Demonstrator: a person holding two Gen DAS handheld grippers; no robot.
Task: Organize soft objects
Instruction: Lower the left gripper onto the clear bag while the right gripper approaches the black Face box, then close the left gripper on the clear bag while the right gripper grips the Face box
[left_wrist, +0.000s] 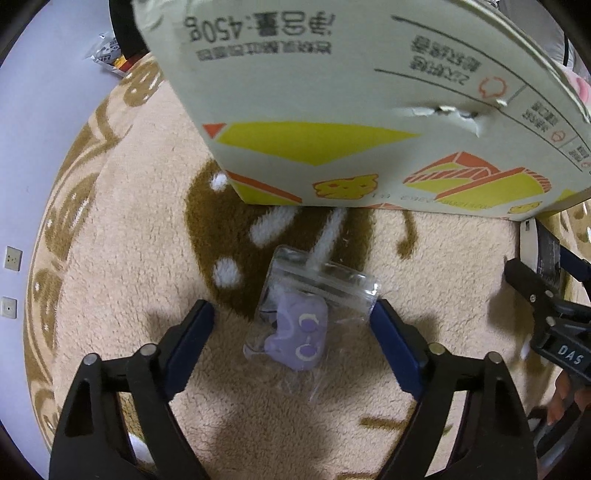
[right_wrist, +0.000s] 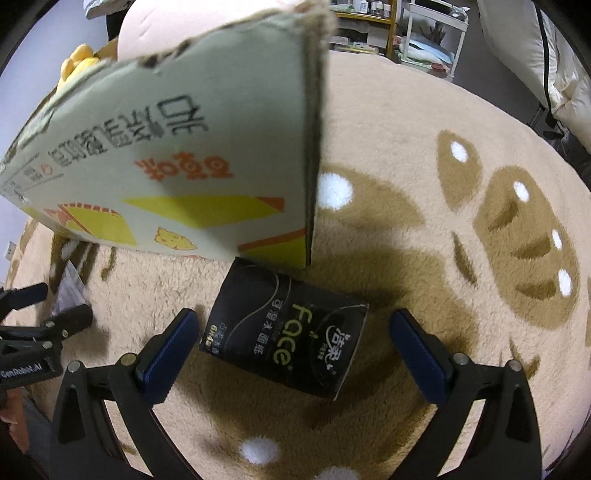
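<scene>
The left gripper points steeply down at the rug, its jaws spread wide to either side of a clear plastic bag that holds a small purple soft toy; the right blue pad sits at the bag's edge, possibly brushing it, but nothing is clamped. The bag lies flat on the rug just in front of the printed cardboard box. Judged from its look, the bag is very light, slick and crinkly, and the toy inside is soft and will compress. A hold across the toy's body through the film is advised, since pinching only the loose film risks the bag sliding out. The right gripper is likewise spread and empty, its 2 pads flanking a black tissue pack that lies on the rug beside the box corner. The pack appears light and yielding, with a smooth wrapper; it should be taken across its shorter width, near the middle, so that the pads bear on the padded bulk rather than on the sealed end flaps. Neither item looks fragile. Moderate closing force should suffice for both.
</scene>
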